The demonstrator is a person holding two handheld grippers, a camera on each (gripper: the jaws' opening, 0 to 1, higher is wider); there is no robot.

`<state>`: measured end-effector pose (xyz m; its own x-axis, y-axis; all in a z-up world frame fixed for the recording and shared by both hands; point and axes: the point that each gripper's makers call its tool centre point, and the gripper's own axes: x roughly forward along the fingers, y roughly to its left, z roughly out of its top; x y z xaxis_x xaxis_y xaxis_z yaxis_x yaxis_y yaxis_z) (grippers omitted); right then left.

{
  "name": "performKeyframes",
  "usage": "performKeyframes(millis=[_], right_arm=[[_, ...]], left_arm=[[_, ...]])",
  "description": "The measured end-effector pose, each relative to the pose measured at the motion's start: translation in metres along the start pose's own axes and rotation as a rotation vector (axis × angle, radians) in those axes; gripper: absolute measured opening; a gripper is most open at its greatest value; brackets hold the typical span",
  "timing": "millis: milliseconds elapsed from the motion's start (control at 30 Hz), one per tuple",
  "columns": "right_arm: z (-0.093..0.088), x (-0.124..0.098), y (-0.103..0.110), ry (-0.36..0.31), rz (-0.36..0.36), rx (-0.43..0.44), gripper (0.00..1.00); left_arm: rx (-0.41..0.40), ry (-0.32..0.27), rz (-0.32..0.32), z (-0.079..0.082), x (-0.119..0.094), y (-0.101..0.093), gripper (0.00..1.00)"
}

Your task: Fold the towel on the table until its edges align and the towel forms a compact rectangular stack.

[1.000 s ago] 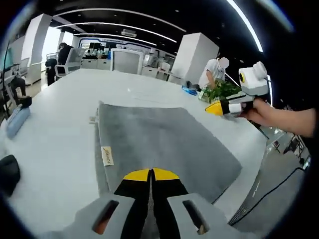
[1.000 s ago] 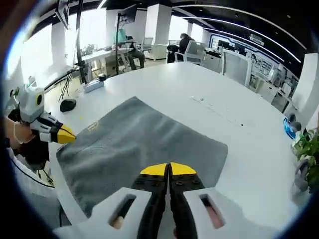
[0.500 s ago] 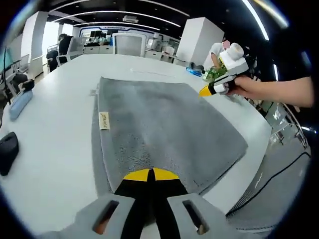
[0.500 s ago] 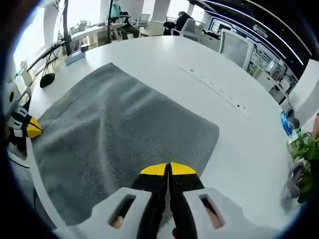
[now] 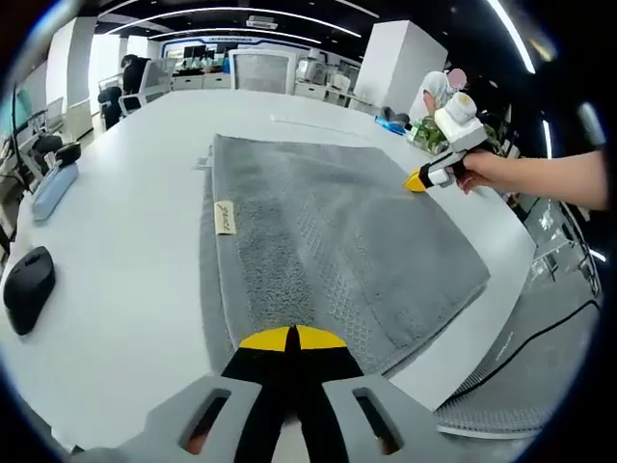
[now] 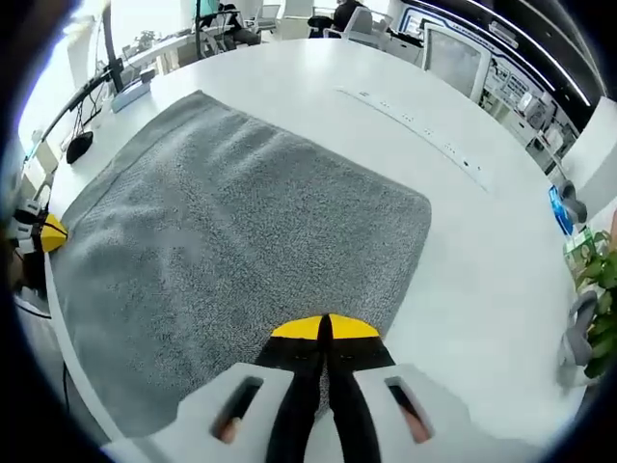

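Observation:
A grey towel (image 5: 328, 241) lies flat on the white table (image 5: 125, 251), with a small label (image 5: 224, 217) near its left edge. My left gripper (image 5: 291, 338) hovers shut over the towel's near edge, nothing between its jaws. In the left gripper view my right gripper (image 5: 416, 182) comes in from the right, held by a hand, its tips at the towel's right edge. In the right gripper view the towel (image 6: 222, 222) spreads ahead and my right gripper (image 6: 325, 328) is shut just above its near edge. The left gripper (image 6: 50, 232) shows at the far left.
A black mouse (image 5: 29, 287) and a blue-grey case (image 5: 53, 189) lie on the table at the left. A green plant (image 6: 600, 275) and a blue object (image 6: 559, 207) stand at the table's far side. A cable (image 5: 530, 338) hangs off the near table edge. People sit at desks behind.
Both grippers have come down closer to the towel, each toward its own edge. The right gripper's tips now reach the towel's right edge. The towel lies as before.

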<state>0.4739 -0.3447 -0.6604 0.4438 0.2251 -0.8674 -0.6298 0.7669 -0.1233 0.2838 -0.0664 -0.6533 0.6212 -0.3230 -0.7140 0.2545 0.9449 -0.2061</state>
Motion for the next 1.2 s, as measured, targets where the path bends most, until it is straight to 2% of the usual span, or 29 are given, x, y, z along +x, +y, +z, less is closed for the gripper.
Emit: performKeyframes(millis=[133, 200, 267, 367, 467, 600, 733, 833, 1033, 1200], right_arm=[[-0.001, -0.001, -0.001, -0.006, 0.018, 0.059, 0.0], [-0.001, -0.001, 0.001, -0.008, 0.015, 0.059, 0.0], [-0.003, -0.002, 0.001, 0.0, 0.007, 0.044, 0.0], [-0.008, -0.005, 0.002, 0.007, -0.011, 0.008, 0.0], [-0.012, -0.006, 0.002, 0.01, -0.024, 0.01, 0.0], [-0.017, -0.01, 0.003, 0.018, -0.038, 0.024, 0.0], [-0.024, -0.015, 0.006, 0.034, -0.045, 0.025, 0.0], [-0.029, -0.018, 0.007, 0.038, -0.049, 0.041, 0.0], [-0.036, -0.022, 0.009, 0.046, -0.041, 0.087, 0.0], [-0.038, -0.023, 0.011, 0.066, -0.034, 0.086, 0.0]], left_arm=[[0.013, -0.01, -0.006, -0.002, -0.005, 0.005, 0.0], [0.026, -0.013, -0.005, -0.001, -0.004, 0.004, 0.0], [0.076, -0.01, 0.011, 0.0, -0.003, 0.004, 0.0], [0.065, -0.005, 0.021, 0.004, 0.0, 0.006, 0.0], [0.04, 0.005, 0.021, 0.007, 0.002, 0.009, 0.0], [0.052, 0.009, 0.023, 0.013, 0.007, 0.012, 0.0], [0.081, 0.039, 0.021, 0.018, 0.011, 0.012, 0.0], [0.14, 0.061, 0.01, 0.023, 0.015, 0.015, 0.0], [0.178, 0.092, 0.01, 0.026, 0.019, 0.016, 0.0], [0.188, 0.101, 0.011, 0.028, 0.02, 0.017, 0.0]])
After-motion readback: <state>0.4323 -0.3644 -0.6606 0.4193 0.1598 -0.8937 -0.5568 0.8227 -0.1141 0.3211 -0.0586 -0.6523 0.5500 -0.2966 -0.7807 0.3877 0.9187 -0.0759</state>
